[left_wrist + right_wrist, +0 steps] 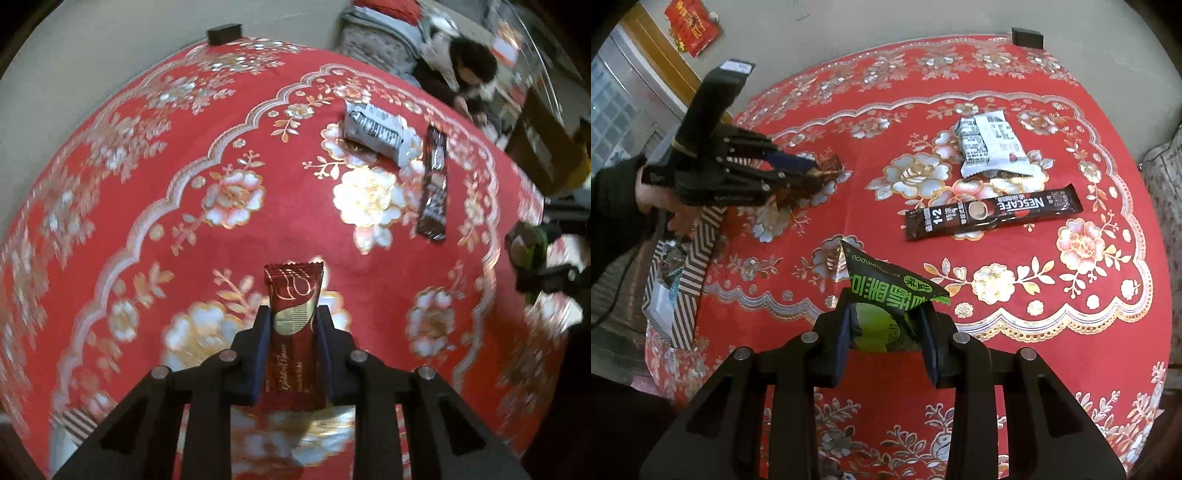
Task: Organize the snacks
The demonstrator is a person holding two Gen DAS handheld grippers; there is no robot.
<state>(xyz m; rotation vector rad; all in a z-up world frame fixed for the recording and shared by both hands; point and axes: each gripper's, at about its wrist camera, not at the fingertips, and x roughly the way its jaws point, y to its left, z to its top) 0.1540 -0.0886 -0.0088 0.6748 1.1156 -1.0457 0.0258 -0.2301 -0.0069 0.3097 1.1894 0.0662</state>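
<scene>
Nearest the left lens: left gripper [293,314] clenched on a dark red wafer bar [295,325], the bar standing lengthwise between the pads, its crimped end pointing away over the tablecloth [147,206].
Nearest the right lens: right gripper [886,314] grasping a green-and-black snack pouch [886,291], pinched at its lower body, the printed top flaring above the fingertips.
Height: both loads appear lifted clear of the cloth; blur in the left view suggests motion, direction not readable.
Left of the right view: the left gripper [822,171] seen side-on, bar tip just showing at its fingers; below it a striped box [690,258] at the table's edge, with packets already inside, contents too small to name.
Middle of table: Nescafe coffee stick [993,214] lying flat, lengthwise across the right view.
Just beyond it: white-and-grey snack packet [991,146], flat, near the stick; touching or not, cannot tell.
Far edge: small black block [1027,37] on the table rim.
Step in hand: judged as carry phase, two snacks held, two left on the cloth.
Likely destination: the striped box, a guess from what sits in it.
Next move calls for: bringing each load over the box opening one at a time, keeping the grippers from colliding, lowering before letting go.
Risk: pouch is puffy and held low, may slip or tilt.
</scene>
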